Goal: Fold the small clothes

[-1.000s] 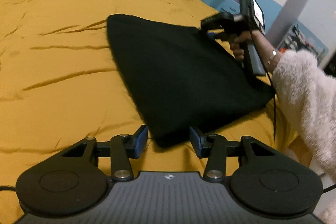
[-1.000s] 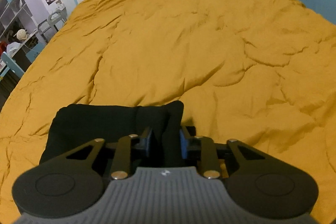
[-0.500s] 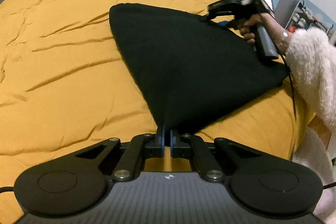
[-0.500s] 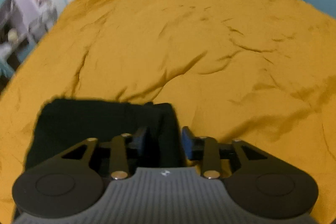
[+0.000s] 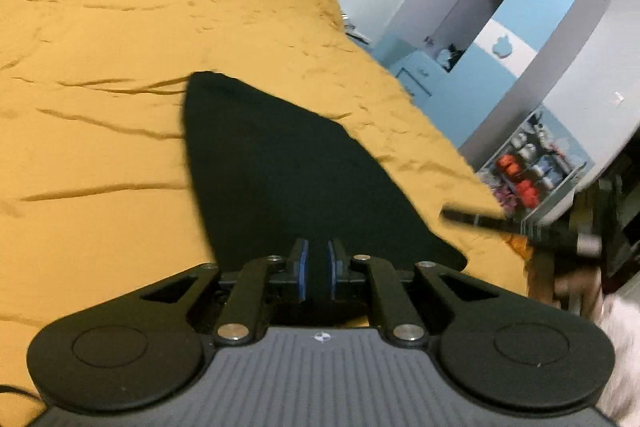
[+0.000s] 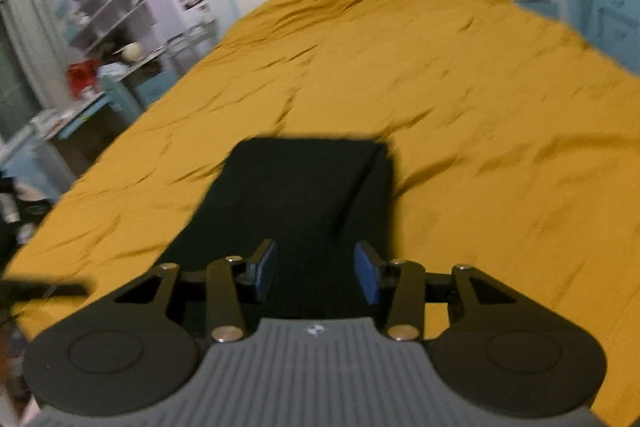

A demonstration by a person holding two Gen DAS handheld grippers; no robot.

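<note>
A black garment (image 5: 280,171) lies on the mustard-yellow bedspread (image 5: 100,131). In the left wrist view my left gripper (image 5: 316,269) is nearly shut, its blue pads pinching the garment's near edge. In the right wrist view the garment (image 6: 304,195) shows as a folded rectangle stretching away from my right gripper (image 6: 316,277), whose jaws stand wide apart with cloth between and below them, not pinched. The right gripper also shows blurred at the right edge of the left wrist view (image 5: 520,227).
A blue-and-white wardrobe (image 5: 512,39) and a low shelf of small items (image 5: 532,171) stand right of the bed. Shelves and a cluttered desk (image 6: 92,67) stand to the left. The bed's foot edge is close under both grippers.
My right gripper has opened, let go of the garment and drawn back towards the bed's foot. My left gripper, open a second ago, shut on the near edge and still holds it. Both views have lifted.
</note>
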